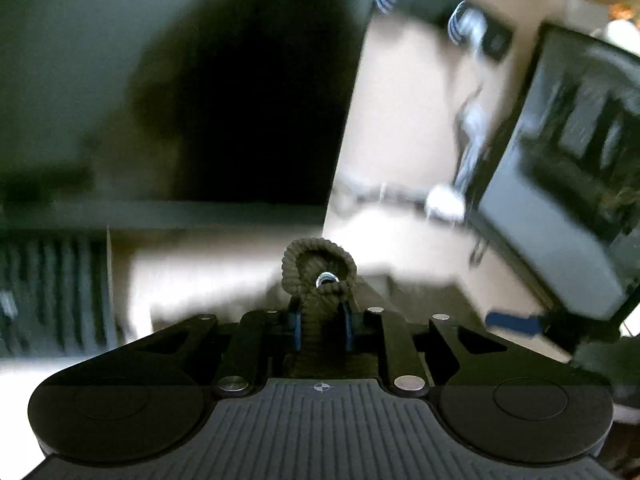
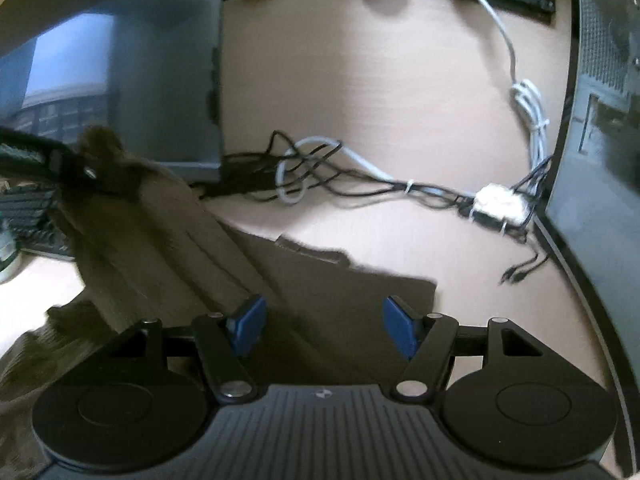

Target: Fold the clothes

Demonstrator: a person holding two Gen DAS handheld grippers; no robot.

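Observation:
A dark olive-brown knitted garment (image 2: 168,248) lies on the light wooden table (image 2: 360,80) and is pulled up in a stretched strip toward the upper left. My left gripper (image 1: 322,320) is shut on a bunched ribbed edge of the garment (image 1: 318,268) with a small metal eyelet showing. It also appears in the right wrist view (image 2: 86,168), holding the cloth raised. My right gripper (image 2: 324,330) is open and empty, blue pads apart, just above the flat part of the garment.
A tangle of black and white cables (image 2: 320,168) with a white adapter (image 2: 500,204) lies on the table. A dark monitor (image 2: 160,60) stands at the left, a second dark screen (image 2: 600,160) at the right. A keyboard (image 2: 28,220) sits far left.

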